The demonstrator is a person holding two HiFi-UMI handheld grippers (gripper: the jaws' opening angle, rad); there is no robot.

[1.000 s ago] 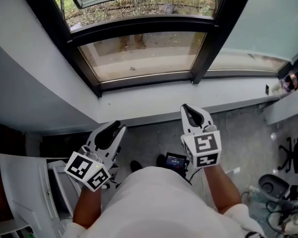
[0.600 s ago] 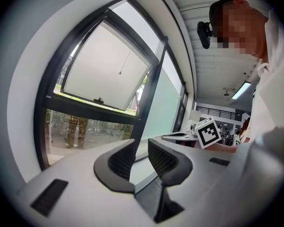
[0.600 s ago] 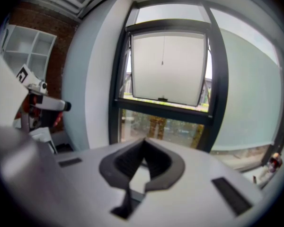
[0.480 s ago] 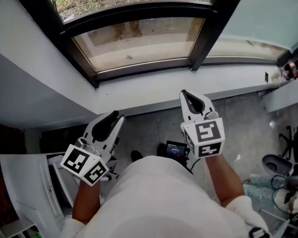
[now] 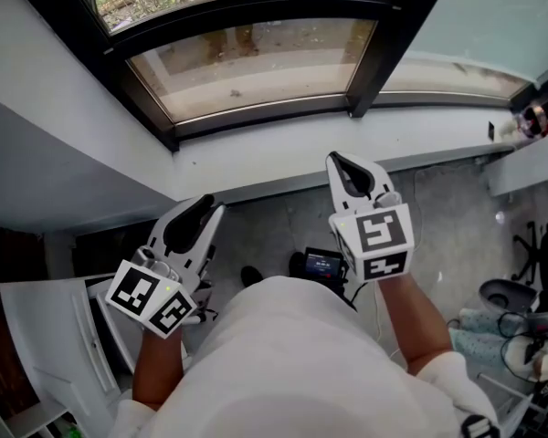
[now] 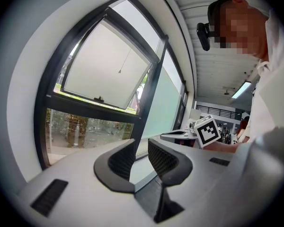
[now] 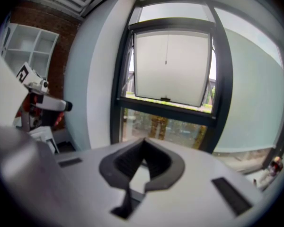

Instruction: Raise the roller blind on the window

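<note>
The dark-framed window (image 5: pixel 256 62) fills the top of our head view. Its lower pane looks out on bare ground, and its upper sash (image 7: pixel 173 67) is tilted outward. To its right runs a pale frosted panel (image 7: pixel 253 98), and to its left the grey wall (image 5: pixel 46 153) curves away. Under the frame lies the white sill (image 5: pixel 283 158), and below that the speckled grey floor (image 5: pixel 265 231). A white shelf unit (image 7: pixel 28 44) stands against brick at the far left of the right gripper view.

Our white shirt (image 5: pixel 292 363) takes up the bottom of the head view, with both forearms reaching forward.

The left hand-held gripper (image 6: pixel 142 144) points toward the window with its ribbed jaws a little apart and only air between them. Its marker cube (image 5: pixel 151 297) sits near our wrist.

The right hand-held gripper (image 7: pixel 143 144) is raised just short of the sill. Its jaws are closed, tips together, and grip nothing.

A small black device with a lit screen (image 5: pixel 324 265) shows between the two grippers, low by our waist.

Of the roller blind we make out a thin pull cord (image 7: pixel 166 46). It hangs before the upper sash, well apart from both grippers, and ends in a small knob. We cannot tell whether the pale sheet behind it is blind fabric or glass.
</note>
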